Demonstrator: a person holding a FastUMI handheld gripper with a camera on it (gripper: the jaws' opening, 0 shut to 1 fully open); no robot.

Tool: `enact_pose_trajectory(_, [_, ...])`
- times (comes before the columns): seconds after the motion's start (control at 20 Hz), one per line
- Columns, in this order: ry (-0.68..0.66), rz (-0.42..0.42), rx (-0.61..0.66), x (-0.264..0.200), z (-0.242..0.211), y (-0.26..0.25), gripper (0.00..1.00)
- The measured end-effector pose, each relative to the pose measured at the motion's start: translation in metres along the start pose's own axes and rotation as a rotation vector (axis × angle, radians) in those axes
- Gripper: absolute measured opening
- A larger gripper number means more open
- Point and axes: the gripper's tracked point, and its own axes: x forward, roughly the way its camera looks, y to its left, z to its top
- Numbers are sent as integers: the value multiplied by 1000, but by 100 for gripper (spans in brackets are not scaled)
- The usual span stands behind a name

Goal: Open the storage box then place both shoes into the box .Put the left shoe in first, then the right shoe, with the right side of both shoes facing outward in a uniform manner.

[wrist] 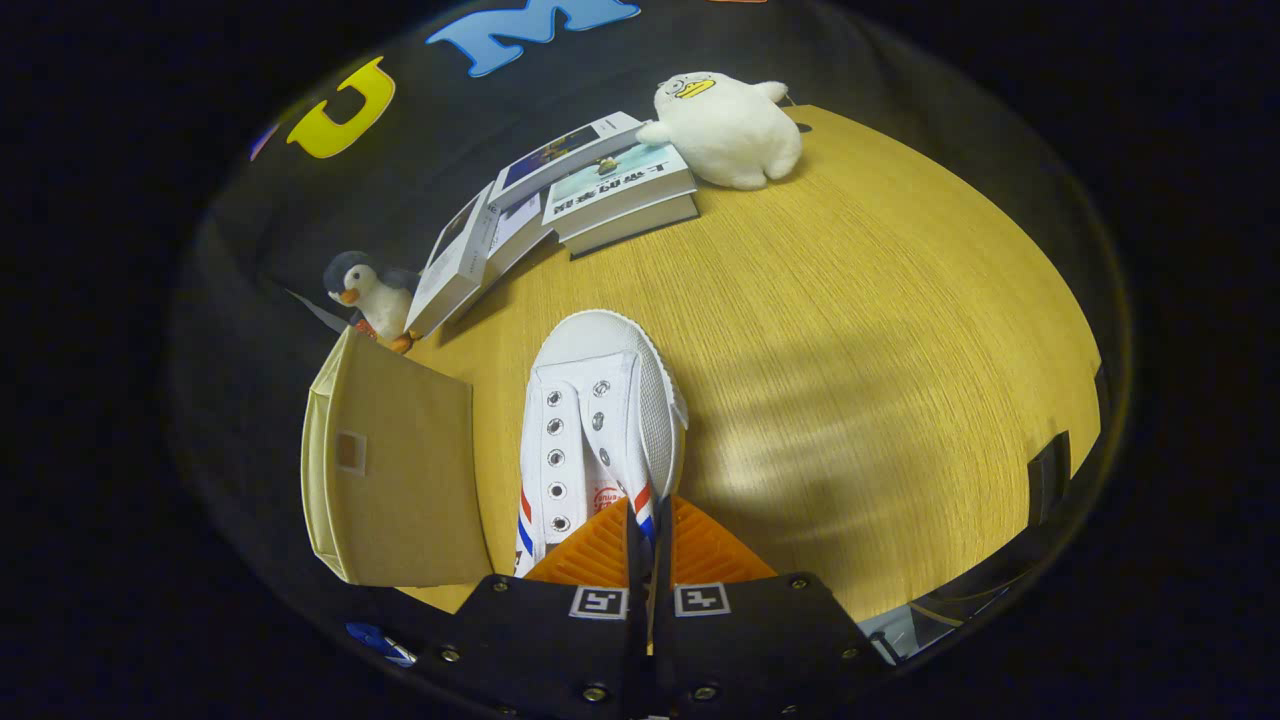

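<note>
The claw (648, 530) pinches the white shoe's (598, 420) side wall, fingers nearly together; lift level toward the storage box (400, 470) at its left.

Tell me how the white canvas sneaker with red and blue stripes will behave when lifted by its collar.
The white canvas sneaker probably feels light. With the gripper shut on its thin side wall, the canvas may flex and the rubber toe may sag. The loose tongue likely flops.

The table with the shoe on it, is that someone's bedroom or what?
Probably a recording booth dressed like a home desk, not a bedroom: a wooden table holding stacked books, a plush duck and penguin. The claw is shut on the white shoe.
</note>
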Motion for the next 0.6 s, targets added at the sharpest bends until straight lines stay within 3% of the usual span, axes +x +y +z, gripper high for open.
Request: enact_pose_trajectory(0.6, [-15, 103, -34, -33, 25, 105, 3])
